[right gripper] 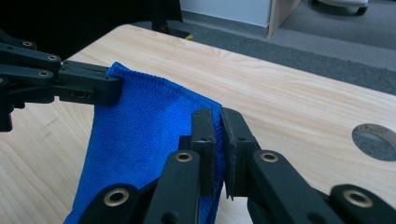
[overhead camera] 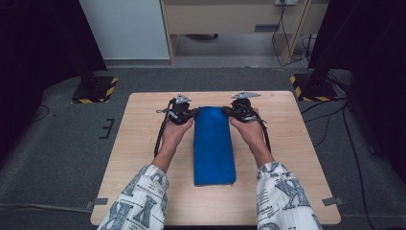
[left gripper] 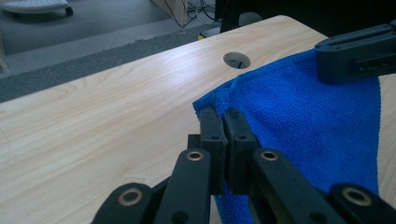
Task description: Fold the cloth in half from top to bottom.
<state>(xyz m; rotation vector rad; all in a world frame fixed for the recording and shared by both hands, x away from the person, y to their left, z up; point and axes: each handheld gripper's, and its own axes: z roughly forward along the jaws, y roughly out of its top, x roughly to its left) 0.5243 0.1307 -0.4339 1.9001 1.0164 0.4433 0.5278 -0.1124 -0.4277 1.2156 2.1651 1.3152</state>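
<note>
High view looks down on a pale wooden surface (overhead camera: 143, 143) where a long blue towel (overhead camera: 214, 148) lies folded into a narrow strip, running from near my side toward the far edge, roughly in the middle. My two forearms, in white sleeves printed with blue patterns, come in from the bottom, one on each side of the strip. My left hand-held gripper (overhead camera: 194, 113) has hold of the far left corner of the towel, and my right hand-held gripper (overhead camera: 224, 111) has hold of the far right corner, so the far end hangs between them while the near end rests flat on the surface. Left gripper view shows my own two black jaws pressed almost together, pinching the hemmed corner of the blue towel (left gripper: 303, 116); the cloth slopes away tautly to the other hand-held gripper (left gripper: 322, 65), which clamps the opposite corner at the upper right. A round cable hole (left gripper: 236, 60) sits in the surface just beyond the cloth's top edge. Right gripper view mirrors this: my jaws are closed tight on the towel's (right gripper: 140, 135) edge, the fabric stretches to the left hand-held gripper (right gripper: 119, 86) at the upper left, and the same cable hole (right gripper: 376, 141) lies at the right. Grey carpet surrounds the surface.
</note>
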